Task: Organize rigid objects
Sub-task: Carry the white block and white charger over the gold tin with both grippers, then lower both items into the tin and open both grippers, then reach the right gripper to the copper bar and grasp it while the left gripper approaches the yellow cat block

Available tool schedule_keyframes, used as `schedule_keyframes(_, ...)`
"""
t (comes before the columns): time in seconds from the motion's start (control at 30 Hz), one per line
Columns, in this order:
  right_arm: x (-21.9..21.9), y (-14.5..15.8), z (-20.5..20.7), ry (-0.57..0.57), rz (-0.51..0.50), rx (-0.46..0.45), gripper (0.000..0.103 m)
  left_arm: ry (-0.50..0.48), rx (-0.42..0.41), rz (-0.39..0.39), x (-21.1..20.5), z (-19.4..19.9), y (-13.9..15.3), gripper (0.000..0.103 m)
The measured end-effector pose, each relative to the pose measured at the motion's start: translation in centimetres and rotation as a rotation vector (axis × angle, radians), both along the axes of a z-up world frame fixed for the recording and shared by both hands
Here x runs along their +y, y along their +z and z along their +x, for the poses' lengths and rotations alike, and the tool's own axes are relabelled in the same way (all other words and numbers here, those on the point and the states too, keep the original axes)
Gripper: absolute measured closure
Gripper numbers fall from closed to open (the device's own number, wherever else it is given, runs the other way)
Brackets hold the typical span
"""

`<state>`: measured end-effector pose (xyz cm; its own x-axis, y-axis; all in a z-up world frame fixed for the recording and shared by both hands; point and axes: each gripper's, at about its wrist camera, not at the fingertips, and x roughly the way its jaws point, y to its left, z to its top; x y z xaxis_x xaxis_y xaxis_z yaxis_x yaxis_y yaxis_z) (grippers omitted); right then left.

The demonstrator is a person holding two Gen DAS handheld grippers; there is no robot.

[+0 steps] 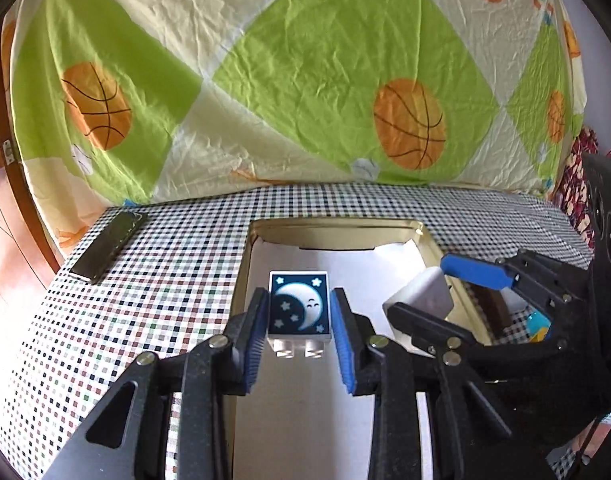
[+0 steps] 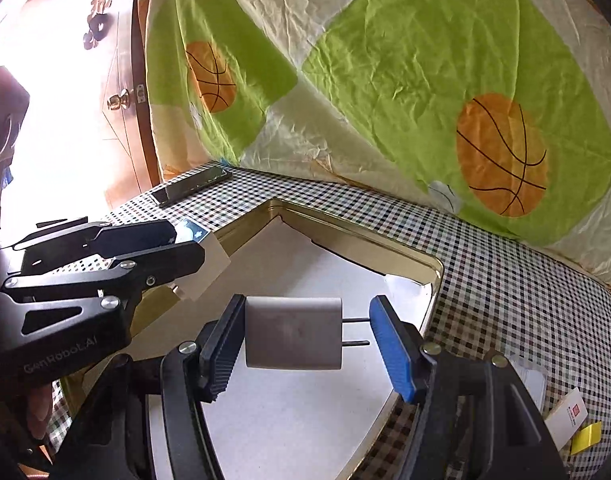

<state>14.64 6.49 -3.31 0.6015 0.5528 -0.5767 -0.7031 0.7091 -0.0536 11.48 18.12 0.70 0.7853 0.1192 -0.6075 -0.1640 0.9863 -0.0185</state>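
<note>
A gold tin tray [image 1: 401, 225] lined with white paper sits on the checked tablecloth. My left gripper [image 1: 299, 316] is shut on a toy brick [image 1: 299, 307] with a moon picture and holds it over the tray. It also shows in the right wrist view [image 2: 193, 236]. My right gripper [image 2: 305, 334] holds a white plug adapter [image 2: 292, 334] over the tray, its two prongs pointing at the blue right finger [image 2: 393, 354]. The prong tips reach that pad. The adapter shows in the left wrist view [image 1: 421, 296] too.
A dark phone [image 1: 111, 246] lies at the table's far left corner, also in the right wrist view [image 2: 191, 190]. A basketball-print sheet [image 1: 305, 72] hangs behind the table. A white card [image 2: 567, 418] and a yellow piece [image 2: 585, 438] lie right of the tray. A wooden door [image 2: 117, 100] stands left.
</note>
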Motion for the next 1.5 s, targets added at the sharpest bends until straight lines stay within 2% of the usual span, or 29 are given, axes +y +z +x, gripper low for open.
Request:
schedule_keyframes(0.23,0.6,-0.6,1.6,-0.015,-0.046,0.030,0.038,0.000,0.083,0.036,0.3,1.8,-0.7,0.072)
schedule_keyframes(0.27,0.6,-0.5,1.8,-0.016,-0.039,0.031,0.036,0.004,0.091,0.052,0.2,2.0,-0.9,0.072)
schedule_keyframes(0.3,0.5,-0.3,1.8,-0.019,-0.030,0.029,0.030,0.009,0.094,0.064,0.1,2.2,-0.9,0.072)
schedule_keyframes(0.37,0.0,0.2,1.8,-0.045,-0.010,0.005,0.022,0.022,0.086,0.061,0.2,2.1,-0.9,0.066)
schedule_keyframes(0.43,-1.1,0.8,1.4,-0.047,0.021,0.001,0.021,0.042,0.052,0.050,0.4,1.4,-0.4,0.044)
schedule_keyframes(0.5,-2.8,1.5,0.4,-0.041,0.045,-0.022,0.022,0.057,-0.028,0.024,0.3,-0.3,0.3,0.028)
schedule_keyframes(0.57,-5.5,2.1,-1.2,-0.041,0.068,-0.068,0.021,0.062,-0.098,0.026,-0.4,-2.3,0.9,0.023)
schedule_keyframes(0.63,-9.2,2.4,-2.9,-0.051,0.097,-0.105,0.021,0.063,-0.159,0.037,-1.5,-4.3,1.1,0.009)
schedule_keyframes(0.7,-13.2,2.3,-4.1,-0.090,0.122,-0.133,0.020,0.063,-0.224,0.048,-3.2,-6.6,0.9,0.001)
schedule_keyframes(0.8,-19.2,1.7,-5.9,-0.177,0.145,-0.155,0.017,0.023,-0.280,0.031,-5.9,-9.1,0.0,0.001)
schedule_keyframes(0.9,-24.4,0.7,-7.0,-0.266,0.162,-0.146,0.016,-0.015,-0.294,0.030,-8.7,-10.1,-0.7,0.001)
schedule_keyframes(1.03,-27.8,-1.0,-7.3,-0.322,0.137,-0.097,0.016,-0.092,-0.292,0.037,-12.5,-10.4,-1.2,0.001)
schedule_keyframes(1.2,-27.8,-2.5,-7.2,-0.230,0.118,-0.042,0.016,-0.159,-0.263,0.067,-15.9,-9.7,-1.5,0.001)
schedule_keyframes(1.37,-26.3,-3.6,-6.8,-0.112,0.094,0.023,0.017,-0.169,-0.228,0.064,-17.1,-8.9,-2.2,0.001)
schedule_keyframes(1.43,-25.7,-4.1,-6.6,-0.077,0.064,0.052,0.021,-0.168,-0.215,0.063,-17.3,-8.7,-2.5,0.001)
schedule_keyframes(1.5,-25.1,-4.5,-6.2,-0.031,0.038,0.096,0.029,-0.177,-0.208,0.053,-17.6,-8.4,-2.6,0.001)
